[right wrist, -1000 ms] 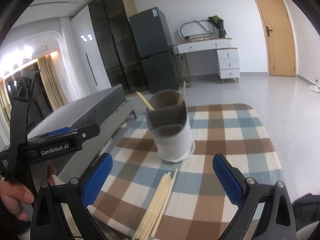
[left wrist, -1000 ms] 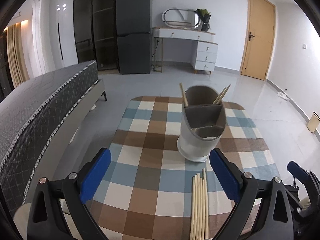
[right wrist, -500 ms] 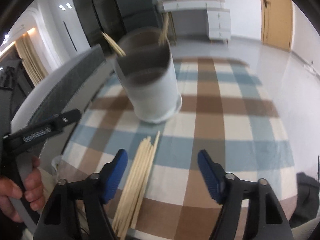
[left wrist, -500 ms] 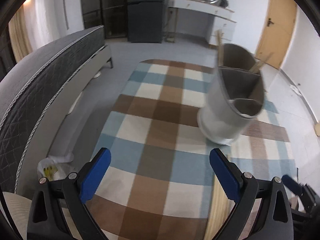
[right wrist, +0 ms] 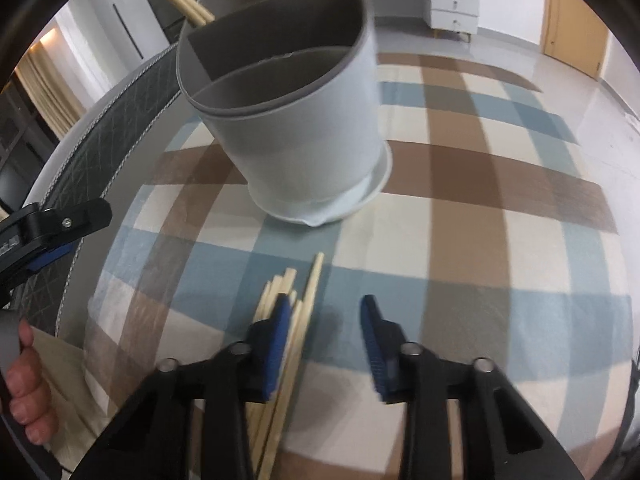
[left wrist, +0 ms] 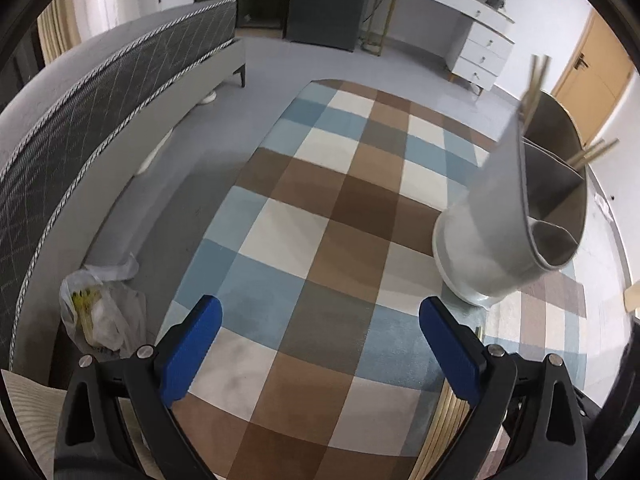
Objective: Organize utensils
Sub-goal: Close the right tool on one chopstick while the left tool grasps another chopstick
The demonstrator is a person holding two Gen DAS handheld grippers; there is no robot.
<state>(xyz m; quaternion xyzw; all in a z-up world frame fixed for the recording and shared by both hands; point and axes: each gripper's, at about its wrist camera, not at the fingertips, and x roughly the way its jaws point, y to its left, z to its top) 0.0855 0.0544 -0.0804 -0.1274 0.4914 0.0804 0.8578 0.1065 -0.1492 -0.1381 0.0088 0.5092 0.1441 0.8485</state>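
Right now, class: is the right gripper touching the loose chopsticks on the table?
Cannot tell. In the right wrist view, the right gripper is open above the loose chopsticks; its left finger overlaps the bundle, hiding any contact or gap.

I am in a home bedroom: a bed (left wrist: 100, 128) lies left of my claw, with a dresser (left wrist: 476, 36), fridge (left wrist: 328, 0) and door (left wrist: 588, 80) ahead.

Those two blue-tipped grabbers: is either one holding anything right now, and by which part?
Nothing is held. The right gripper, jaws partly open, sits over the pale wooden chopsticks lying on the checked tablecloth, not clamped. The left gripper is wide open and empty.
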